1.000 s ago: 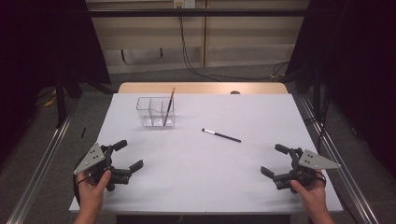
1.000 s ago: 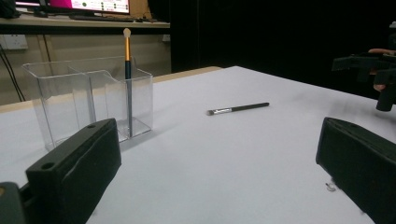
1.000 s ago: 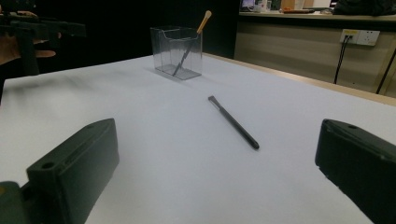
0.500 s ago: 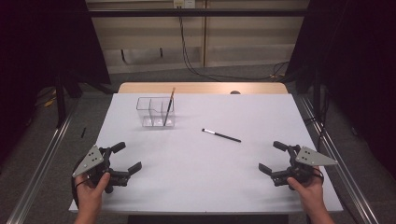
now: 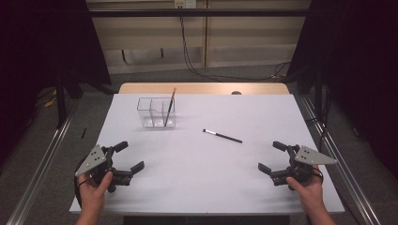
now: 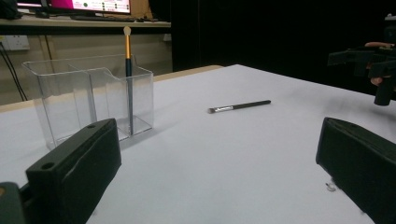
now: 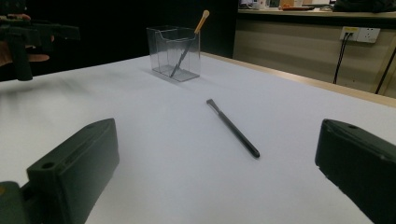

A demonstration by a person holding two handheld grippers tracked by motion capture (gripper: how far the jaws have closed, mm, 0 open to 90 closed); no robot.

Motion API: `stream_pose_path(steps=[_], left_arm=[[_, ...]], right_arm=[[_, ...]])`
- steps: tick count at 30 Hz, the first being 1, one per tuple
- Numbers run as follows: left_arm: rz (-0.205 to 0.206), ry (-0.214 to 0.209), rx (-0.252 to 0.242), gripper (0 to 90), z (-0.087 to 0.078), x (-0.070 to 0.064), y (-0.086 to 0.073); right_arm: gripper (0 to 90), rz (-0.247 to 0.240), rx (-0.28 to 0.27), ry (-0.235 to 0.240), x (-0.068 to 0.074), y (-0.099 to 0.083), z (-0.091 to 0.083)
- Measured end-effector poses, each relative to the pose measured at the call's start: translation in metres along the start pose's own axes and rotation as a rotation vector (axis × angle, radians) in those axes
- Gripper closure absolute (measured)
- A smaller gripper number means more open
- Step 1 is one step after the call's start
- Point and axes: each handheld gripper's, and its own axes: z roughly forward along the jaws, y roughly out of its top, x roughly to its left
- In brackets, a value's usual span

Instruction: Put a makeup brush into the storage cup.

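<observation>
A clear plastic holder [image 5: 156, 112] with compartments stands at the back left of the white table [image 5: 202, 187]. A brush with an orange handle [image 5: 168, 108] leans in its right compartment. A black brush [image 5: 222, 136] lies flat near the table's middle, also seen in the left gripper view as the black brush [image 6: 239, 107] and in the right gripper view as the black brush [image 7: 232, 127]. My left gripper [image 5: 129, 157] is open near the front left edge. My right gripper [image 5: 272, 156] is open near the front right edge. Both hold nothing.
The holder [image 6: 88, 100] and orange-handled brush [image 6: 128, 84] stand ahead of the left jaws. A wooden strip [image 5: 202, 88] edges the table's far side. Metal rails [image 5: 40, 164] run along both sides. Cables [image 5: 192, 51] hang behind.
Both grippers have drifted slightly nearer the front edge. The brushes and the holder have not moved.
</observation>
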Motion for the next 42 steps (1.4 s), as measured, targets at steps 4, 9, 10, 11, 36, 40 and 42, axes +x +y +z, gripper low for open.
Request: stream_pose_path(steps=[4, 9, 10, 11, 36, 40, 42], left_arm=[[0.0, 0.0, 0.002, 0.0, 0.0, -0.001, 0.0], [0.006, 0.003, 0.009, 0.0, -0.002, -0.002, 0.0], [0.006, 0.001, 0.009, 0.0, -0.002, -0.002, 0.0], [0.009, 0.005, 0.011, 0.0, -0.002, -0.002, 0.0], [-0.002, 0.007, 0.009, 0.0, 0.0, 0.0, -0.001], [-0.001, 0.005, 0.008, 0.0, 0.001, 0.0, -0.001], [-0.002, 0.005, 0.006, 0.0, 0.001, 0.001, -0.001]], right_arm=[[0.0, 0.004, 0.008, 0.0, 0.0, 0.0, 0.002], [0.0, 0.011, 0.022, 0.004, 0.0, 0.0, 0.007], [0.0, 0.011, 0.022, 0.006, 0.0, 0.001, 0.008], [0.0, 0.011, 0.023, 0.007, 0.0, 0.001, 0.009], [0.0, 0.0, 0.041, 0.029, -0.01, 0.015, 0.051], [0.0, 0.001, 0.05, 0.032, -0.012, 0.016, 0.058], [0.0, 0.005, 0.049, 0.033, -0.014, 0.016, 0.061]])
